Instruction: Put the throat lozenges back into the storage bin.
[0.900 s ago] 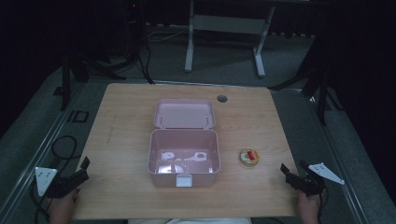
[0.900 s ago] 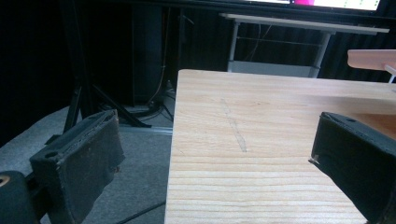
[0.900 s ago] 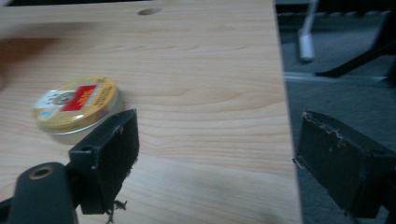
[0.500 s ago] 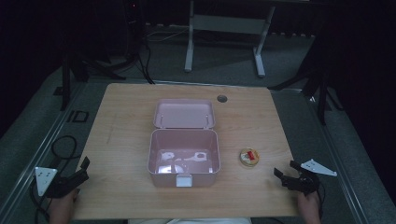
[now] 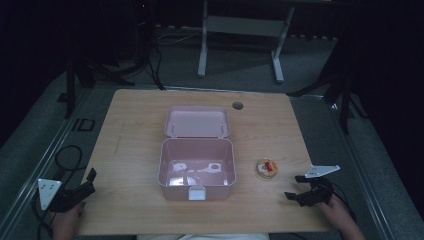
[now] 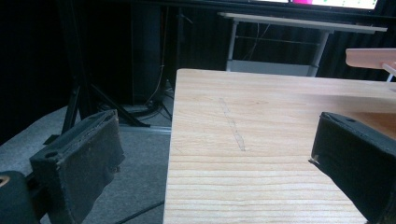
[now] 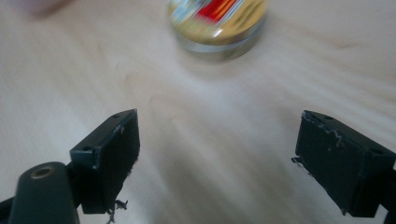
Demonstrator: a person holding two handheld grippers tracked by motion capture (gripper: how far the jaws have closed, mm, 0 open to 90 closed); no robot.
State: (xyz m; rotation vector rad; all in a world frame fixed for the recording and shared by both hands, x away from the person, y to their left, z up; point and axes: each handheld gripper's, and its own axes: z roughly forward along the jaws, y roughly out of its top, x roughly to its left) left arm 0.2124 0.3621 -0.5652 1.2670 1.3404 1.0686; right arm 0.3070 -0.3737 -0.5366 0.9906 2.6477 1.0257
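Since the earlier frame the right gripper point(image 5: 296, 187) has slid inward toward the small round tin point(image 5: 266, 168), jaws spread wide to straddle it. That tin, blurred close up, probably a lidded can, sits on the table point(image 5: 130, 125) just right of the open pink box point(image 5: 197, 167); the left gripper point(image 5: 86, 181) idles at the near left corner, jaws parted.

— What do we see besides the work itself?
— We see a wooden table point(image 5: 130, 150) with a pink box point(image 5: 197, 187) at its middle, its lid point(image 5: 197, 122) thrown back flat behind it.
— And past the lid?
— We make out a round hole point(image 5: 238, 105) in the tabletop, a pale metal stand point(image 5: 240, 25) on the floor beyond, and a looped cable point(image 5: 67, 155) left of the table.
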